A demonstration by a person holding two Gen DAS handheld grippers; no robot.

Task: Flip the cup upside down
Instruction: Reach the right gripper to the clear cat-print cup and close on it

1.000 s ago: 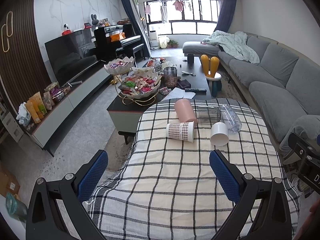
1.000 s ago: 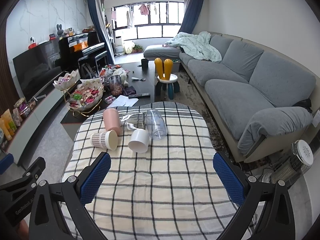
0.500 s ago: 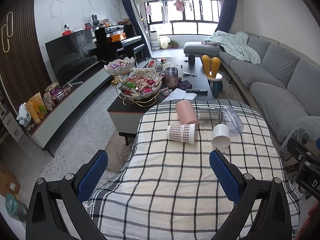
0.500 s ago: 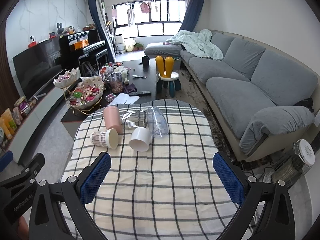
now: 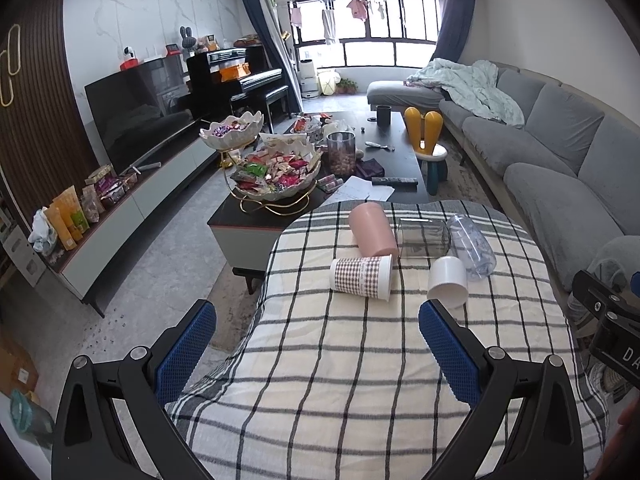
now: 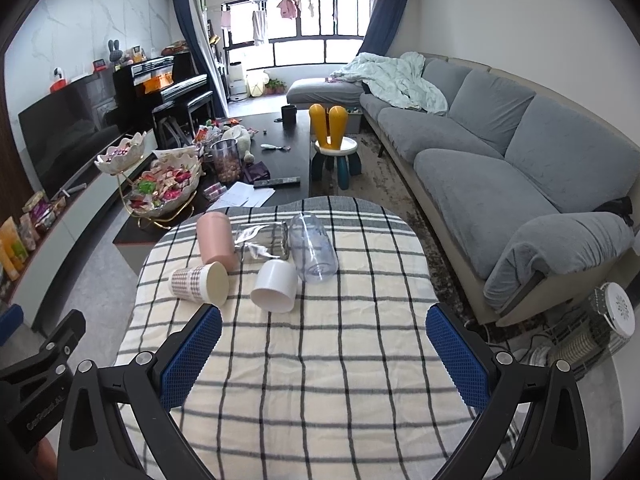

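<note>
Several cups lie on their sides at the far end of a checked tablecloth (image 5: 340, 364): a pink cup (image 5: 372, 230), a brown-checked paper cup (image 5: 360, 278), a white cup (image 5: 447, 282), a clear glass (image 5: 423, 238) and a clear plastic cup (image 5: 472, 246). They also show in the right wrist view: pink cup (image 6: 216, 238), paper cup (image 6: 198, 282), white cup (image 6: 276, 286), glass (image 6: 264, 242), plastic cup (image 6: 314, 248). My left gripper (image 5: 318, 350) is open and empty, short of the cups. My right gripper (image 6: 324, 356) is open and empty, short of them too.
A dark coffee table (image 5: 304, 204) with snack bowls stands beyond the cloth-covered table. A grey sofa (image 6: 500, 168) runs along the right. A TV unit (image 5: 120, 208) lines the left wall. A small heater (image 6: 596, 332) sits on the floor at right.
Both grippers have moved slightly forward toward the cups. The cups have not moved and both grippers stay open.
</note>
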